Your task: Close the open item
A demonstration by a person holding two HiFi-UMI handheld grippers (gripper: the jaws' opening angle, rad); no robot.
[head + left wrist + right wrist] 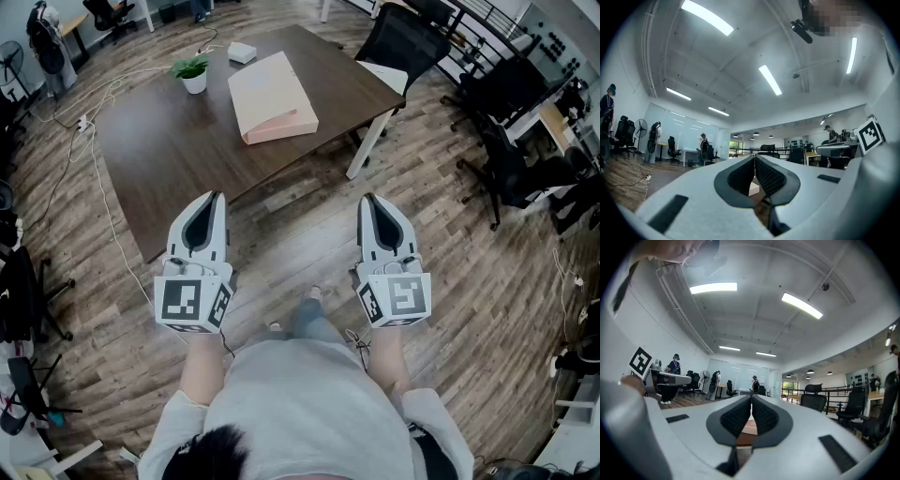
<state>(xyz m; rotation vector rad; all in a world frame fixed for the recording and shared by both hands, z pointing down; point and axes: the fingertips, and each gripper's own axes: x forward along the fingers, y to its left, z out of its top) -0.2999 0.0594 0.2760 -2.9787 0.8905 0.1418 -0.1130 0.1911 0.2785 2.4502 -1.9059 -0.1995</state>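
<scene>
We hold the left gripper (214, 199) and right gripper (371, 200) pressed together, empty; the pink box (270, 94) lies well ahead, nearer the left.

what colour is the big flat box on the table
The box is pale pink; the head view shows it best.

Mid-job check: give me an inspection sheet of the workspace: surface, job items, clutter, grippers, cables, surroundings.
Surface: brown table, mostly bare.
Job's things: pink box lies flat on the table; from here I cannot tell if its lid is ajar.
Clutter: potted plant and small white box at the far end.
Grippers: left gripper and right gripper both shut, empty, level, well apart from the box.
Cables: white cable on the floor along the table's left side.
Surroundings: wood floor; office chair behind the table, more at right.
</scene>
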